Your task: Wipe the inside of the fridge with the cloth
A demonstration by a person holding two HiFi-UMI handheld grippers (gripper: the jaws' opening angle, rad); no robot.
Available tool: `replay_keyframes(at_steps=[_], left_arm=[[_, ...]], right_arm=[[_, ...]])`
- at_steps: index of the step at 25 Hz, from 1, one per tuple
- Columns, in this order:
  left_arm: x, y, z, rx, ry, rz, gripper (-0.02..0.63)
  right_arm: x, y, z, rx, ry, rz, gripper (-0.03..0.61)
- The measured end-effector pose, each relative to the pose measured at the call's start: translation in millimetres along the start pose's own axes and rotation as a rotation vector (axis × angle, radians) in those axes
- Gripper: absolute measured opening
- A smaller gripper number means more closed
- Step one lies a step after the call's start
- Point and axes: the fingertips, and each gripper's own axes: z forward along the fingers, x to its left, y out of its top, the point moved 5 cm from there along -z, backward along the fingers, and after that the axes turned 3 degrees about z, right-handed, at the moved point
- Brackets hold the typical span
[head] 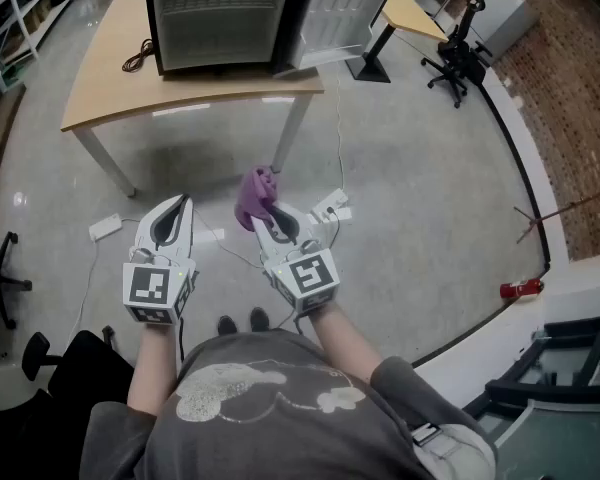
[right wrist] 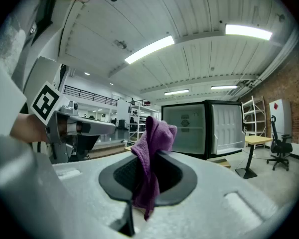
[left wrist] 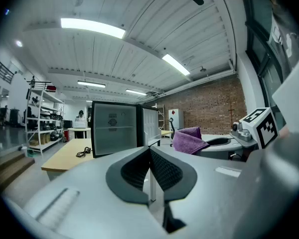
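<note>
A small black fridge (head: 220,18) stands on a wooden table (head: 100,88) ahead, its door (head: 345,13) swung open to the right and its white inside bare. The fridge (left wrist: 114,133) also shows far off in the left gripper view, and the fridge (right wrist: 199,131) in the right gripper view. My right gripper (head: 265,218) is shut on a purple cloth (head: 252,196), which sticks up from its jaws; the cloth (right wrist: 150,158) hangs between the pads. My left gripper (head: 175,213) is shut with nothing in it. Both grippers hang well short of the table.
A black cable (head: 135,60) lies on the table left of the fridge. Power strips (head: 330,208) and cords lie on the floor. An office chair (head: 458,53) and a second desk (head: 410,13) stand at the back right. A red extinguisher (head: 520,288) lies by the right kerb.
</note>
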Motion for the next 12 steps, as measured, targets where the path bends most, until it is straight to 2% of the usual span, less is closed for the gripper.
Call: replay_keyframes(at_steps=[5, 8, 12], left_arm=[[-1.3, 1.7, 0.6, 0.008, 0.011, -0.003, 0.015], [-0.8, -2.3, 0.3, 0.019, 0.026, -0.007, 0.015], [-1.9, -3.4, 1.8, 0.024, 0.037, 0.006, 0.015]], right_arm=[[3.1, -3.6, 2.1, -0.018, 0.037, -0.002, 0.038], [-0.1, -4.4, 0.9, -0.001, 0.015, 0.000, 0.038], [-0.8, -4.9, -1.0, -0.014, 0.033, 0.000, 0.040]])
